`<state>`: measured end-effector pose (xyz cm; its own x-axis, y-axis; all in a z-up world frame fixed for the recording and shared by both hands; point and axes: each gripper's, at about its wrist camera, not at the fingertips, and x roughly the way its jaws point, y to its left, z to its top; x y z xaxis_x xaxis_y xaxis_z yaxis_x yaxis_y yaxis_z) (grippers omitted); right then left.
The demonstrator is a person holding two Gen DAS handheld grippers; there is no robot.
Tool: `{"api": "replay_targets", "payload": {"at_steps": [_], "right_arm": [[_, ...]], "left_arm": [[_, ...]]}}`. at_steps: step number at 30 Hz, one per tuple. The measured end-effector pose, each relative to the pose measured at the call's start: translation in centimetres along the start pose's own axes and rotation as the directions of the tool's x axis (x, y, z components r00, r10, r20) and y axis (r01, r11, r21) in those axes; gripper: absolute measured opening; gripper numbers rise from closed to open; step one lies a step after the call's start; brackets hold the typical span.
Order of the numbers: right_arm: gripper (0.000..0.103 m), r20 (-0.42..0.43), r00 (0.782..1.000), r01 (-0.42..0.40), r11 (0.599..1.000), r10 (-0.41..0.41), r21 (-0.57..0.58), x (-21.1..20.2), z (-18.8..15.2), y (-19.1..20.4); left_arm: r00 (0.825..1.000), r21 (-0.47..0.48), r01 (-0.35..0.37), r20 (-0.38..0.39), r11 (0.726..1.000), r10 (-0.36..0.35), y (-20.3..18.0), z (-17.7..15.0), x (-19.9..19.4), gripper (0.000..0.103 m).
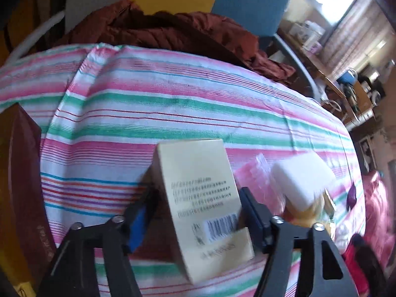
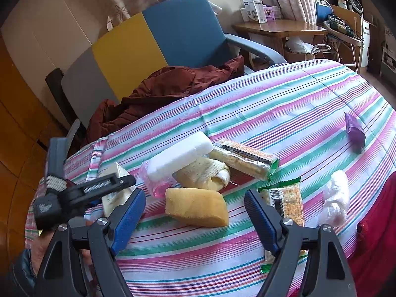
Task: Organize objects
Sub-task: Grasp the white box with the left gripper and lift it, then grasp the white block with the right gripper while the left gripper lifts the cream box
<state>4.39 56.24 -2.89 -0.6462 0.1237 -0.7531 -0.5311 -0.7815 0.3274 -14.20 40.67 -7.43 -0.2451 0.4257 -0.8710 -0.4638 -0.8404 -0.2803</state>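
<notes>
My left gripper [image 1: 195, 198] is shut on a cream carton [image 1: 198, 198] with a barcode and holds it tilted over the striped cloth [image 1: 148, 99]. The carton also shows in the right wrist view [image 2: 116, 188], behind the left gripper [image 2: 81, 193]. My right gripper [image 2: 195, 203] is open and empty, its jaws on either side of a yellow sponge [image 2: 198, 208]. Beyond it lie a white foam block [image 2: 178, 157] on a pink pack [image 2: 158, 185], a cream cloth roll [image 2: 203, 173], two cracker packs [image 2: 245, 158] [image 2: 287, 203], a white plastic wad [image 2: 334, 198] and a purple packet [image 2: 354, 128].
A brown jacket [image 2: 168, 84] lies on a blue, yellow and grey chair [image 2: 148, 42] behind the table. A dark red box [image 1: 22, 185] stands at the left in the left wrist view. A wooden desk [image 2: 279, 28] with boxes stands at the back right.
</notes>
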Motion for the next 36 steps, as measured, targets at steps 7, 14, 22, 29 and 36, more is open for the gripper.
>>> {"api": "replay_targets", "payload": {"at_steps": [7, 14, 22, 29, 36], "right_arm": [[0.084, -0.027, 0.999, 0.03, 0.999, -0.031, -0.043, 0.5, -0.3, 0.8], [0.084, -0.022, 0.998, 0.055, 0.979, -0.061, -0.195, 1.8, 1.6, 3.5], [0.085, -0.133, 0.988, -0.081, 0.994, 0.071, -0.072, 4.8, 3.9, 3.5], [0.085, -0.095, 0.995, -0.028, 0.988, 0.043, 0.15, 7.4, 6.5, 0.5], [0.054, -0.13, 0.991, -0.002, 0.986, 0.024, 0.168, 10.5, 6.7, -0.4]], "left_arm": [[1.0, 0.106, 0.004, 0.011, 0.994, -0.005, 0.2, -3.7, -2.6, 0.057], [0.999, 0.128, 0.029, 0.008, 0.991, -0.031, 0.8, -5.3, -3.1, 0.057], [0.998, 0.109, 0.067, 0.008, 0.992, -0.068, 1.5, -5.5, -3.2, 0.059], [0.996, 0.091, 0.09, -0.011, 0.992, -0.089, 2.0, -5.7, -2.8, 0.062], [0.996, 0.12, 0.083, 0.006, 0.989, -0.084, 1.7, -6.1, -2.8, 0.062]]}}
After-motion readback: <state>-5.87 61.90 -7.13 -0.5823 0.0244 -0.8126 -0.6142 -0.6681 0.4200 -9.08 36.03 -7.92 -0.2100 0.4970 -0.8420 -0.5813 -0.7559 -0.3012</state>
